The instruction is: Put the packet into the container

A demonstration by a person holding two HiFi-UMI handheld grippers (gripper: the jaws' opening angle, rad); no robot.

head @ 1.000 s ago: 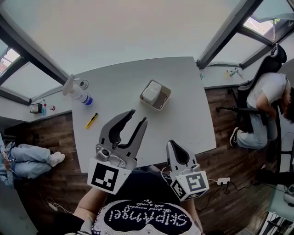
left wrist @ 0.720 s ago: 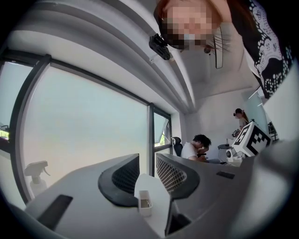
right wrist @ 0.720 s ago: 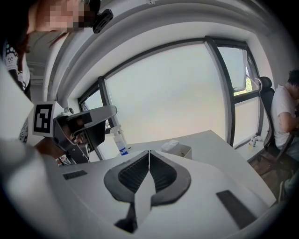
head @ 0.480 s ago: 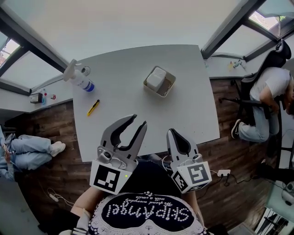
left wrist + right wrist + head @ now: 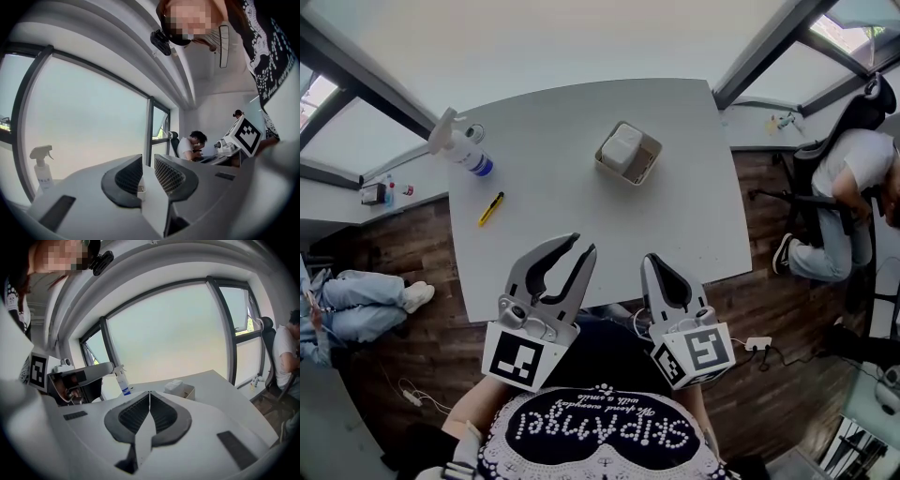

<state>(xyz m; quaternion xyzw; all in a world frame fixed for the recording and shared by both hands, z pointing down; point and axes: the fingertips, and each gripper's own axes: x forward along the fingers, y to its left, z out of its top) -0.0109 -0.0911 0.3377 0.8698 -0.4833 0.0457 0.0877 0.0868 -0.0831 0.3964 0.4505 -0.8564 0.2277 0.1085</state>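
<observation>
A small beige container (image 5: 643, 161) stands on the white table (image 5: 581, 122), toward its far right. A white packet (image 5: 622, 145) lies in it, its top showing above the rim. The right gripper view shows the same container (image 5: 187, 392) and packet (image 5: 173, 384) beyond my jaws. Both grippers hang over the table's near edge, well short of the container. My left gripper (image 5: 582, 245) is open by a narrow gap; its jaws have just been closing with nothing between them. The right gripper (image 5: 649, 259) is shut and empty.
A spray bottle (image 5: 459, 145) lies at the table's far left, and a yellow pen-like tool (image 5: 490, 208) lies nearer me on the left. A person sits in an office chair (image 5: 853, 178) right of the table. Wooden floor surrounds the table.
My left gripper's jaws have narrowed and it has sunk slightly toward the table's near edge. The right gripper has stayed put. The head view has shifted a little.
</observation>
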